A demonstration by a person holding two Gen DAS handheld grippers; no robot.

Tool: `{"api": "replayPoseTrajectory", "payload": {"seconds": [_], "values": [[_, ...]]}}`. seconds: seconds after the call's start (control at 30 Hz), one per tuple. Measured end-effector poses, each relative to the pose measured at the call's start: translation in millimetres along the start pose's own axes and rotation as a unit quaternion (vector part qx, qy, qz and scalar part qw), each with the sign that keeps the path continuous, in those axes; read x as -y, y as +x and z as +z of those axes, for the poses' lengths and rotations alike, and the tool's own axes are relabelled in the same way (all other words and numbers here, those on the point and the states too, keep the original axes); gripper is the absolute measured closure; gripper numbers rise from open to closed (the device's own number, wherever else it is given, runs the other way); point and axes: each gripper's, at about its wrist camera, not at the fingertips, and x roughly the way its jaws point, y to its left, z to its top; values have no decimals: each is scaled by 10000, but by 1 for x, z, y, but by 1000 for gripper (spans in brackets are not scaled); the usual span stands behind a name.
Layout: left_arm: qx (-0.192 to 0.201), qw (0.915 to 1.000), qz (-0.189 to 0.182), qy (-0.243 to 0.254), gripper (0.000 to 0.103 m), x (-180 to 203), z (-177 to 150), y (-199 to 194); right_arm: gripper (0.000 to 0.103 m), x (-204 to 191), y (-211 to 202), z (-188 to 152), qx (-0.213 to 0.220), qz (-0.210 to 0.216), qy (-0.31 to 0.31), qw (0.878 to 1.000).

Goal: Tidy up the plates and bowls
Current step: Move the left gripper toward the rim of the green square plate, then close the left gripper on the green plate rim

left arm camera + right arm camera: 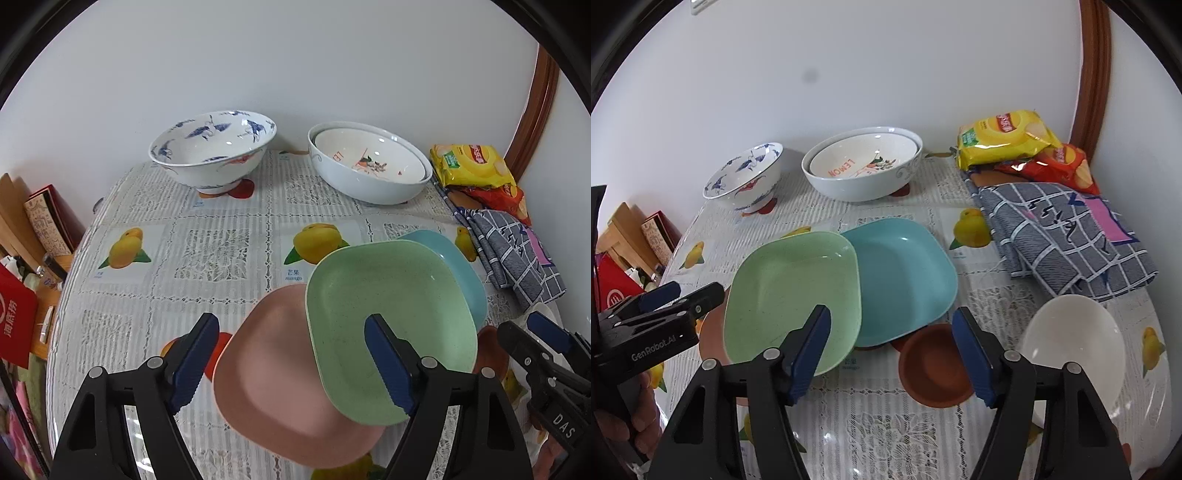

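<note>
A: Biggest first?
B: Table (905, 435), lace cloth. At back, white bowl (862, 181) w/ smaller one nested; blue-pattern bowl (746, 181) beside it.
A: Plates?
B: Green plate (792, 295) overlaps blue plate (908, 277) and pink plate (273, 376). Brown dish (934, 365) just beside blue.
A: Claws?
B: Left gripper (295, 365) part open above pink/green, empty. Right gripper (894, 354) part open, empty.

Around the green plate (792, 295): 3 square plates counting it, with pink (273, 376) and blue (905, 277); 5 bowls, namely blue-patterned (746, 181), 2 nested (864, 170), brown (934, 365), white (1075, 347); 2 snack bags (1004, 136); 1 checked cloth (1060, 236).
</note>
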Motion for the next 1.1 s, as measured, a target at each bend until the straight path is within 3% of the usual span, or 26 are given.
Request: {"api": "replayPoseTrajectory", "payload": {"seconds": [0.07,0.3,0.37,0.47,0.57,0.67,0.77,0.8,1.1], "values": [[-92,10000,-9,9,30,1,2,8,38,-3,7,0,-50,30,-32,10000],[-243,9996,-121,-33,31,4,8,33,45,-8,30,-7,-312,94,29,9995],[-274,9995,-161,-3,41,5,10,39,46,-9,36,-9,-398,132,40,9991],[-301,9994,-196,-25,43,6,10,47,46,-15,43,-11,-460,147,-23,9988],[-357,9989,-288,-39,51,7,10,54,55,-19,52,-13,-546,124,-81,9984],[-381,9986,-376,-16,62,10,9,58,69,-21,59,-15,-640,128,-127,9978],[-387,9973,-618,-83,85,10,9,59,79,-23,62,-15,-618,227,-143,9977],[-358,9976,-584,-76,87,10,9,58,87,-23,62,-15,-605,267,-143,9977],[-197,9982,-559,-14,93,8,4,32,90,-22,44,-15,-489,180,-84,9986]]}}
